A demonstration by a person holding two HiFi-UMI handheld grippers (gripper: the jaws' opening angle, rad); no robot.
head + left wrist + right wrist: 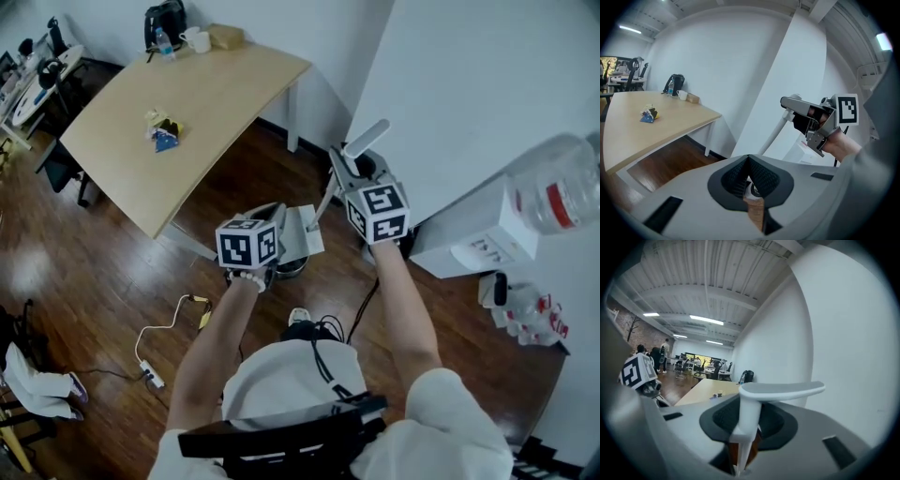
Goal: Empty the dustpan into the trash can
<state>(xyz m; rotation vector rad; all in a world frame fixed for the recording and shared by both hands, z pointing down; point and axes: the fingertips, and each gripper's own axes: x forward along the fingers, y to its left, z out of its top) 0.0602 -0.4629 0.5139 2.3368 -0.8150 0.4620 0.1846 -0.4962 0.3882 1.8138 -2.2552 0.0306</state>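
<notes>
One pale, long-handled dustpan, T-grip uppermost.

The person wears a white short-sleeved shirt, a pale bead bracelet on the left wrist, and a black cable down the chest. The left tongs and right tongs are grey with dark ribbed pads, each topped by a black-and-white marker cube.

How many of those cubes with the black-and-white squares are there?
2. One cube sits on the left tongs. The other cube sits on the right tongs, which grip a white handle. None seems hidden.
</notes>
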